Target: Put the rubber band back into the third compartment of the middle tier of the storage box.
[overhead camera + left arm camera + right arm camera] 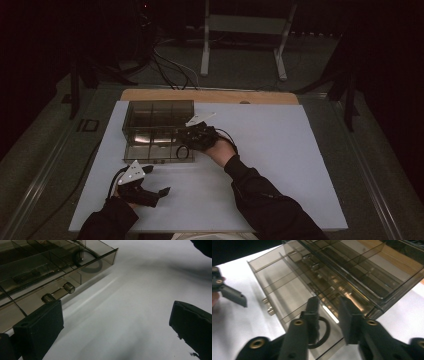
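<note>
Hovering right gripper (pixel 328 315) over black ring (pixel 322 333)

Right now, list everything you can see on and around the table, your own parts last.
Storage box: one, smoky clear plastic with dividers, on the far left part of the table, its drawer pulled out toward the person.
Ring: one, black, in the drawer's right-end compartment.
Drawer handle: one, metal, on the drawer front.
Table top: one, white sheet, with a wooden edge at the far side.
Stand: one, white metal frame, on the floor behind the table.
Cables: several, black and white, on the floor behind the table.
Left gripper: one, black, open, near the table's front edge.
Right gripper: one, black, jaws open above the ring.
</note>
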A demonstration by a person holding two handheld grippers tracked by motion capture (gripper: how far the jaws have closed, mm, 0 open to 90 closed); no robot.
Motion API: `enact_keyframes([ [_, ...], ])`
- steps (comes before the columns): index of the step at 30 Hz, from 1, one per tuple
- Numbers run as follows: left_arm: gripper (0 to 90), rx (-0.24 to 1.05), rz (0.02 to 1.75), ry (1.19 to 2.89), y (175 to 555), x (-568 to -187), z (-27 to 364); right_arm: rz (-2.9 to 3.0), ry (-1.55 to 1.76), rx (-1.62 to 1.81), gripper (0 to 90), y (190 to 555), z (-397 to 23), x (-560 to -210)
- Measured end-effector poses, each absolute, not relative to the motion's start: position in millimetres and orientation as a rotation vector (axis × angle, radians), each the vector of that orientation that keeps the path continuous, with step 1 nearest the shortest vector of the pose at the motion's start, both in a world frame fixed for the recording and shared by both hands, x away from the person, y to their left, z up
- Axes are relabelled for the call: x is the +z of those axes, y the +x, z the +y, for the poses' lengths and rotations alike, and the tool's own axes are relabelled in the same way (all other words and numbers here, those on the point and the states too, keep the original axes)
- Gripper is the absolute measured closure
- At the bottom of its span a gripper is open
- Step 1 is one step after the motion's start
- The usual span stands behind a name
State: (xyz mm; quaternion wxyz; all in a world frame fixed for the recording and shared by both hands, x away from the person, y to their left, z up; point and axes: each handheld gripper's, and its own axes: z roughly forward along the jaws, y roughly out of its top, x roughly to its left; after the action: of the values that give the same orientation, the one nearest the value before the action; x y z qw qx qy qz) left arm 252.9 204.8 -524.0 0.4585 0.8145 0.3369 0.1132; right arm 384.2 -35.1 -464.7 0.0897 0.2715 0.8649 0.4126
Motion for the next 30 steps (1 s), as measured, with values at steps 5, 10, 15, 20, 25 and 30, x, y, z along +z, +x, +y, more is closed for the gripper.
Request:
enact_keyframes([
  [5, 0.8, 0.280, 0.829, 2.007, 252.9, -524.3, 204.5, 2.566, 0.784, 1.257, 42.2, 379.6, -38.5, -459.9],
  [10, 0.8, 0.280, 0.832, 2.007, 253.1, -524.5, 204.6, 2.542, 0.796, 1.312, 25.1, 374.5, -47.2, -452.3],
  [15, 0.8, 0.281, 0.831, 2.009, 253.1, -524.3, 204.9, 2.539, 0.802, 1.340, 12.5, 372.1, -57.4, -447.1],
  [20, 0.8, 0.278, 0.833, 2.014, 253.4, -524.8, 205.0, 2.530, 0.829, 1.364, 4.2, 371.1, -72.3, -443.8],
  [25, 0.8, 0.280, 0.832, 2.007, 253.1, -524.8, 204.5, 2.504, 0.866, 1.379, 1.0, 370.8, -88.9, -442.3],
  [30, 0.8, 0.279, 0.828, 2.018, 253.1, -524.9, 204.4, 2.469, 0.855, 1.352, 1.0, 367.4, -102.6, -442.0],
])
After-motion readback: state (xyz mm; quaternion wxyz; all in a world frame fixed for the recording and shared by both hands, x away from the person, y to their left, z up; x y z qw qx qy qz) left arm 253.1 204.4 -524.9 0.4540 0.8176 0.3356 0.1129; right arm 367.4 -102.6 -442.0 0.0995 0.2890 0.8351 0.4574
